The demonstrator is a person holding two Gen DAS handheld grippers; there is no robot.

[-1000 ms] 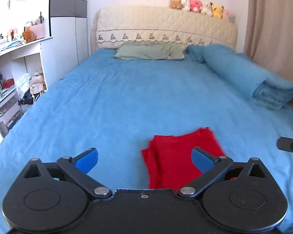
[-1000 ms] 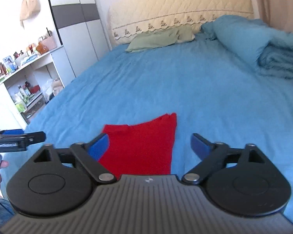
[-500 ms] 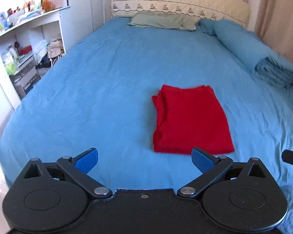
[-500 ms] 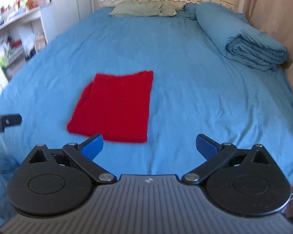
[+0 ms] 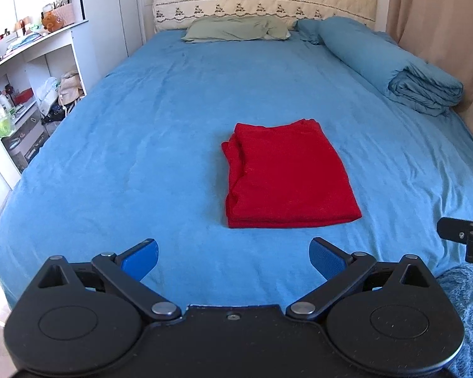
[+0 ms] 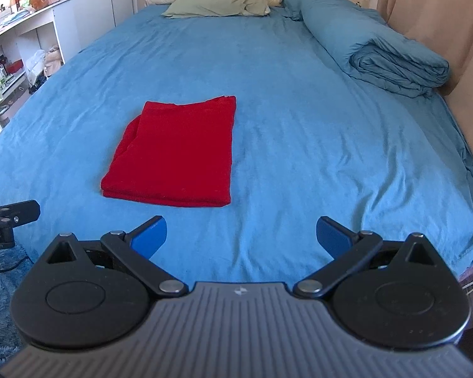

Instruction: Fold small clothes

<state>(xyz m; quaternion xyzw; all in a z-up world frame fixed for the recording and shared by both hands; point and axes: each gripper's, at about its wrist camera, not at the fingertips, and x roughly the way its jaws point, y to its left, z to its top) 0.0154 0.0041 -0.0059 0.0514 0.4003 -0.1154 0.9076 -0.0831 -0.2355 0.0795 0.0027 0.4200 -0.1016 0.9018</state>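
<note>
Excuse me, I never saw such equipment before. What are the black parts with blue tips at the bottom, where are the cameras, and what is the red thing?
Each picture comes from a camera mounted on a hand-held claw, looking forward along its two blue-tipped fingers. One view shows the left claw, the other the right claw. Both are open and hold nothing. On the blue bed lies a folded red garment, touched by neither claw. A green pillow and a rolled blue quilt lie farther back.
</note>
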